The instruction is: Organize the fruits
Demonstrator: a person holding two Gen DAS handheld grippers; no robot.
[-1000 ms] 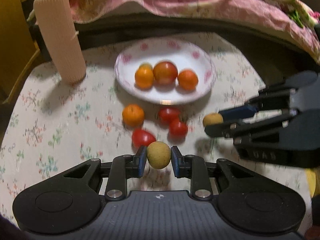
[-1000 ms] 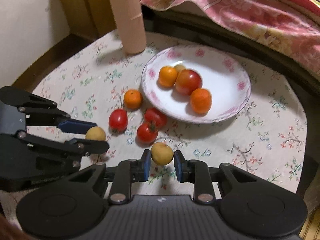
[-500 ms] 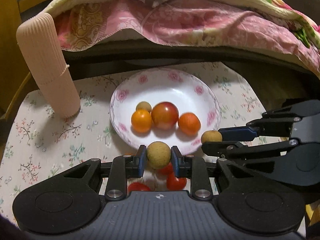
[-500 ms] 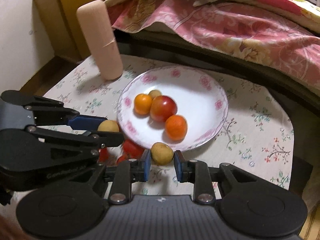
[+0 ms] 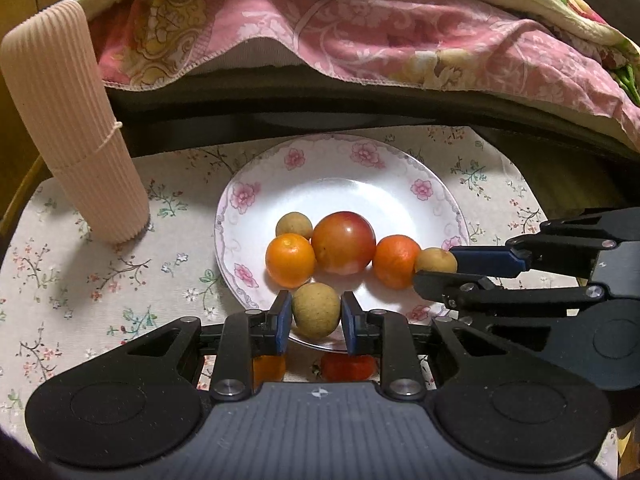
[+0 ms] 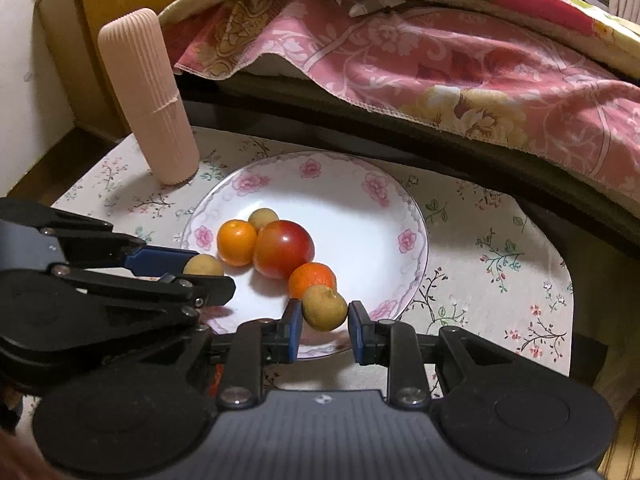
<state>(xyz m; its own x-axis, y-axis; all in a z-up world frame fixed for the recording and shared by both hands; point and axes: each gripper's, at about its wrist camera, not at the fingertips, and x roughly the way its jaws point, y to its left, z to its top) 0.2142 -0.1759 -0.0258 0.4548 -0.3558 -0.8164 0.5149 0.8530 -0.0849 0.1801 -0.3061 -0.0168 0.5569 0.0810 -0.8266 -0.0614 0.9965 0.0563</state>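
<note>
My left gripper point(image 5: 316, 305) is shut on a small tan round fruit point(image 5: 316, 312), held over the near rim of the white flowered plate point(image 5: 360, 184). My right gripper point(image 6: 325, 312) is shut on a second tan fruit point(image 6: 324, 307) above the plate point(image 6: 340, 208), right beside an orange point(image 6: 312, 276). On the plate lie a red tomato point(image 5: 344, 242), two oranges point(image 5: 291, 260) and a tan fruit point(image 5: 294, 225). Each gripper appears in the other's view: the right gripper point(image 5: 434, 266) and the left gripper point(image 6: 208, 270).
A ribbed pink cylinder point(image 5: 68, 128) stands upright left of the plate. A pink flowered quilt point(image 5: 360, 32) hangs over a dark ledge behind the cloth-covered table point(image 5: 80, 280). A loose orange point(image 5: 270, 366) and tomato point(image 5: 348, 366) lie under my left fingers.
Both grippers have travelled forward from over the loose fruit on the cloth to over the plate's near side, each keeping its tan fruit. The right gripper has rolled slightly.
</note>
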